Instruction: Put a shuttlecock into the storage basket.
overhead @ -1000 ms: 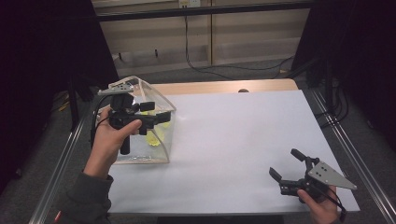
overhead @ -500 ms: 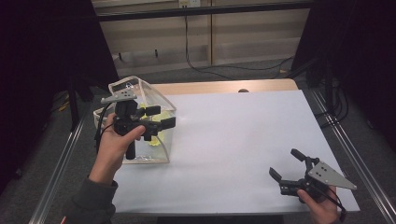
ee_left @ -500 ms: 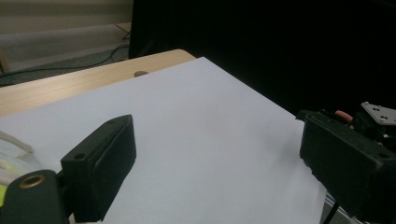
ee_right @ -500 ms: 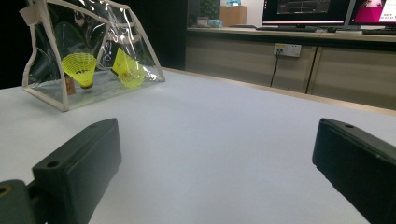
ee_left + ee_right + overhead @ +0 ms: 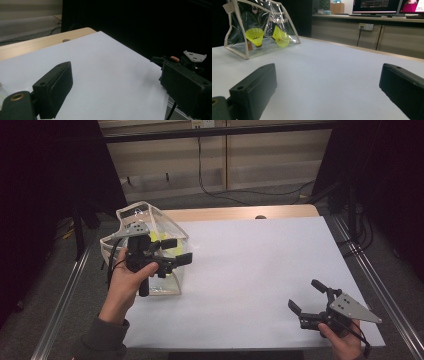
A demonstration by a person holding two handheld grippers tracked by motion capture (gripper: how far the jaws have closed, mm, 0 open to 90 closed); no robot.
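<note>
- High view: the left gripper [image 5: 172,251] hangs above the clear pouch [image 5: 170,227], which stands at the table's [image 5: 260,260] left edge near the far corner. Its jaws are apart and empty. The right gripper [image 5: 306,296] rests near the right front corner, jaws spread, well apart from the pouch.
- Left gripper view: both black jaws stand wide over bare white tabletop [image 5: 100,65], nothing between them.
- Right gripper view: the jaws gape, holding nothing; two yellow shuttlecocks [image 5: 255,35] sit inside the pouch [image 5: 242,50].
- Judgement: loading looks finished or nearly so, since no shuttlecock lies loose on the table; closing the pouch may remain.
</note>
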